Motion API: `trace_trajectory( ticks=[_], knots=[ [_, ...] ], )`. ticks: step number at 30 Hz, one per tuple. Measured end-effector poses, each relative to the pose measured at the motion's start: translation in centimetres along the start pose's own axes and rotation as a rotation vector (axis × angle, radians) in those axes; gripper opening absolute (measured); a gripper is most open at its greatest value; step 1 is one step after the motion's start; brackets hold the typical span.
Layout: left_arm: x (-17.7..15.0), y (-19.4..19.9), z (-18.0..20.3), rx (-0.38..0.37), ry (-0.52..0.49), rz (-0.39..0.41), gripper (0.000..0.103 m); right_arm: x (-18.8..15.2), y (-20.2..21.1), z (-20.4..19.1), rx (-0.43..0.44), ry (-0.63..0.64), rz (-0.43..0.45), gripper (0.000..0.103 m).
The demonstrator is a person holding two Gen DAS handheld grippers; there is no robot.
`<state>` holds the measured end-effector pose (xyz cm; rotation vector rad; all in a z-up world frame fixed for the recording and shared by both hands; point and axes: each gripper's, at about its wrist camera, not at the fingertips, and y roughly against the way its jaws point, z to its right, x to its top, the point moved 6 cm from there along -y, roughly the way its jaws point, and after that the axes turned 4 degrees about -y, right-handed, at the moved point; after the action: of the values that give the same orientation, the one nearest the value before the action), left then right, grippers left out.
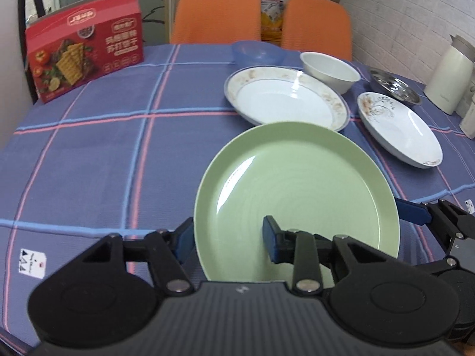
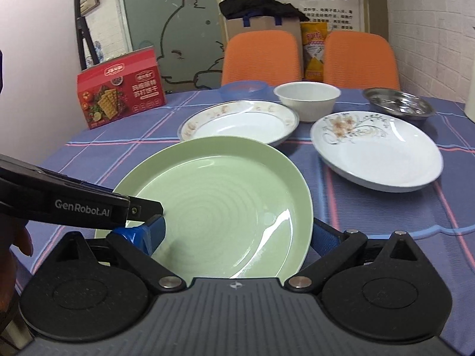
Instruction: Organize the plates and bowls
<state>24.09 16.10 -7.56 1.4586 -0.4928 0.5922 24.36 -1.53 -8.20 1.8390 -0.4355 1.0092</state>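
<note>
A green plate [image 1: 297, 190] is held just above the tablecloth at the near side, also in the right wrist view [image 2: 216, 207]. My left gripper [image 1: 228, 241] is shut on its left rim, one pad on top and one beneath. My right gripper [image 2: 237, 234] grips the plate's right rim, with one finger over the plate and one under it; it shows at the right edge of the left wrist view [image 1: 415, 212]. Behind stand a white plate with a patterned rim [image 1: 285, 96], a white floral plate [image 1: 399, 129], a white bowl [image 1: 329, 71], a blue bowl [image 1: 258, 52] and a steel dish [image 1: 393, 86].
A red cracker box [image 1: 86, 50] stands at the far left of the round table with its blue plaid cloth [image 1: 104, 148]. A white kettle [image 1: 448, 77] stands at the right edge. Two orange chairs [image 1: 216, 14] are behind the table.
</note>
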Motion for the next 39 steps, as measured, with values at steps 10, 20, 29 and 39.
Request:
trace_trajectory(
  ticks=[10,20,29,39],
  knots=[
    [-0.4,-1.8,-1.9,-0.007,-0.002,0.014,0.034,-0.2,-4.1,-3.2,0.030,0.047,-0.077,0.089],
    [0.5,0.6,-2.2,0.001,0.020,0.110,0.075,0.5,-2.6,-2.4,0.038,0.023,-0.060,0.089],
    [2.2,0.8,-0.3,-0.011,0.030,0.132,0.075,2.1,-1.5,2.5,-0.159,-0.126,-0.093,0.089],
    [8.1,-1.7,-1.0,0.017,0.024,0.159,0.075,5.0,-2.6,3.5,-0.070,-0.191,-0.095,0.089]
  ],
)
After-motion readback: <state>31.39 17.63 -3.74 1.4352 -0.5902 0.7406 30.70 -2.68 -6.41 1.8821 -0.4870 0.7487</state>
